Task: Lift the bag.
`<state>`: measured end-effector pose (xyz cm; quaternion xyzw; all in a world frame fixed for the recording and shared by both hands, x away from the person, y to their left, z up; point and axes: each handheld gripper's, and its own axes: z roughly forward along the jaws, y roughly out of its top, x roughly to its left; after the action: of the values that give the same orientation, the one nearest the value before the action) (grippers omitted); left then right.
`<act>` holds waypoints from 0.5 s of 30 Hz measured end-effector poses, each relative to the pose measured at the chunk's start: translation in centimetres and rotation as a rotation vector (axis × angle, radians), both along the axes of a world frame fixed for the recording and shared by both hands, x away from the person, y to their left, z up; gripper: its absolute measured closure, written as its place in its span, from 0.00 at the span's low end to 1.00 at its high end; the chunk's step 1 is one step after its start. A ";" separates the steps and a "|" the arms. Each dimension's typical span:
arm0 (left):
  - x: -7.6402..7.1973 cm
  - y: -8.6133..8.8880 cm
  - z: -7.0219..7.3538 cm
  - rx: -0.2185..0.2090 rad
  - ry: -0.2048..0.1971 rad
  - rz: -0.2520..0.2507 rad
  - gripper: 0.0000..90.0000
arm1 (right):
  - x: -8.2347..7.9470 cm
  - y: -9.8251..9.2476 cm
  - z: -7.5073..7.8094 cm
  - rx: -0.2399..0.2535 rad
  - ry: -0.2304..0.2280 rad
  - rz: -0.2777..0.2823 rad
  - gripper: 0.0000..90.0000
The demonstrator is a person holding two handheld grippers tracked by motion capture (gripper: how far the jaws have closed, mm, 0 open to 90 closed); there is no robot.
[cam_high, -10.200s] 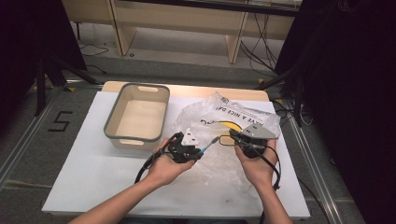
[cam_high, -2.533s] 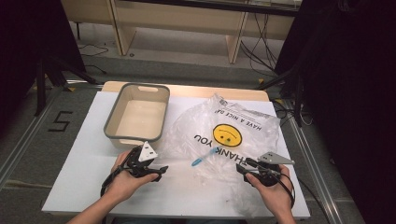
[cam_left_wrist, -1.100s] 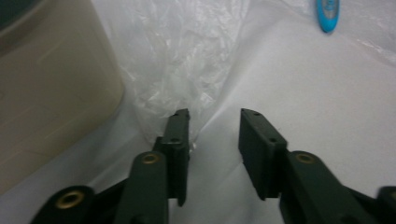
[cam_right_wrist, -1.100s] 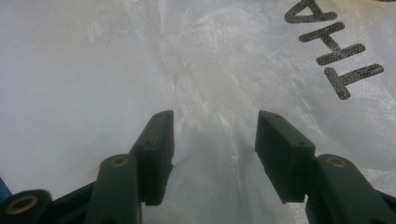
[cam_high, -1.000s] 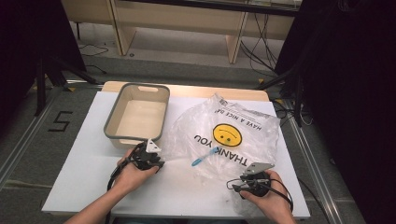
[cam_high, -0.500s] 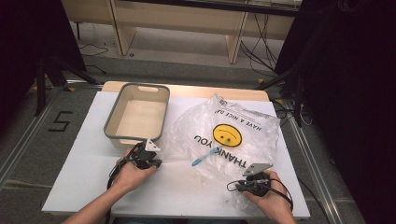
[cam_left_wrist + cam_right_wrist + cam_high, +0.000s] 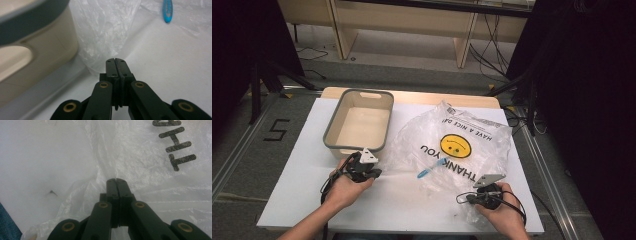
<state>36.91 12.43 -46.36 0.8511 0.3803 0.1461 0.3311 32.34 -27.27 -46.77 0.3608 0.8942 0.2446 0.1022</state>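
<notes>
A clear plastic bag (image 7: 484, 131) with a yellow smiley and black print lies crumpled on the white table (image 7: 402, 205). A blue toothbrush-like item (image 7: 429, 169) rests at its near edge. My left gripper (image 7: 371, 172) is shut, and a corner of the bag (image 7: 105, 30) runs into its tips (image 7: 116, 60). The blue item (image 7: 167, 10) lies beyond it. My right gripper (image 7: 469, 198) sits at the bag's near right edge. Its jaws have just been closing and now stand shut (image 7: 116, 180), with the film (image 7: 140, 157) creased in between them.
A beige bin with a grey rim (image 7: 332, 132) stands empty at the back left, close beside my left gripper; its wall (image 7: 45, 50) is near the jaws. The table's front edge runs just below both hands. Dark curtains and shelving stand around the table.
Ten seconds ago both hands were up at the bag's middle; they have since come back toward the front edge. Over the last second the left hand crept slightly toward the bag.
</notes>
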 end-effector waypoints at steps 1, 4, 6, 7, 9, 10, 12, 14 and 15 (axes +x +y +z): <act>0.0 0.0 0.0 0.012 -0.023 0.001 0.99 | 0.0 0.0 0.0 -0.001 0.001 0.001 1.00; -0.1 -0.2 -0.2 0.014 -0.055 0.026 0.71 | 0.0 0.0 0.0 0.000 0.001 0.001 1.00; -0.2 -0.4 -0.4 0.021 -0.066 0.029 0.61 | 0.0 -0.1 0.0 -0.001 0.005 -0.001 1.00; -0.2 -0.5 -0.5 0.022 -0.069 0.028 0.58 | 0.0 -0.1 0.0 -0.001 0.004 -0.003 1.00; -0.2 -0.8 -0.8 0.043 -0.083 0.013 0.54 | 0.0 -0.2 0.0 -0.001 0.005 0.000 1.00; -0.1 -1.0 -1.0 0.062 -0.092 0.008 0.50 | 0.0 -0.2 0.0 0.000 0.005 -0.001 1.00; 0.2 -1.2 -1.4 0.087 -0.095 0.006 0.48 | 0.0 -0.2 0.1 -0.001 0.006 -0.002 1.00; 0.7 -1.4 -1.7 0.094 -0.087 0.012 0.50 | 0.0 -0.2 0.1 -0.004 0.007 -0.001 1.00; 0.9 -1.4 -1.8 0.094 -0.078 0.012 0.51 | 0.0 -0.2 0.1 -0.005 0.008 -0.001 1.00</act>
<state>37.77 11.00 -48.19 0.8571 0.3649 0.1987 0.3044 32.34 -27.44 -46.69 0.3621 0.8949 0.2411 0.0998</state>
